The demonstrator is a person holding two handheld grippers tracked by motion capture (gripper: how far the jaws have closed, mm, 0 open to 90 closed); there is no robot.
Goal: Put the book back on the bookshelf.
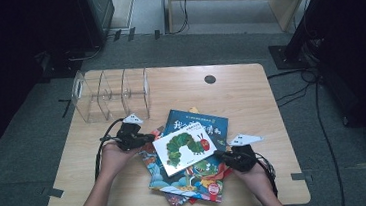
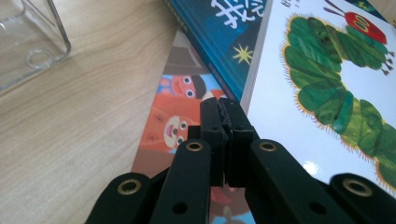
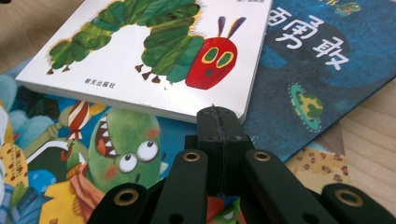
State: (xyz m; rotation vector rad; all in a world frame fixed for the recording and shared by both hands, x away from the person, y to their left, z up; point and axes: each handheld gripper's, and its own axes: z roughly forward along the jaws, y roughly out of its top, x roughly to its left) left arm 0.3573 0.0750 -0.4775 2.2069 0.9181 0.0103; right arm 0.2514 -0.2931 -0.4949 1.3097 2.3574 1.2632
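A white caterpillar picture book (image 1: 184,149) (image 2: 327,93) (image 3: 154,56) lies on top of a loose pile of books on the wooden table (image 1: 241,98). Under it are a dark blue book (image 1: 207,121) (image 2: 224,32) (image 3: 322,70) and a colourful monster book (image 1: 202,174) (image 3: 107,158). My left gripper (image 1: 150,137) (image 2: 223,109) is shut and empty, its tip at the white book's left edge. At the white book's right corner my right gripper (image 1: 219,154) (image 3: 219,116) is also shut on nothing. An orange cartoon book (image 2: 177,121) lies under the left jaws.
A clear plastic divided file holder (image 1: 110,94) (image 2: 28,37) stands at the back left of the table. A dark round grommet hole (image 1: 210,79) sits near the far edge. Cables and dark equipment stands (image 1: 300,32) are on the carpet beyond.
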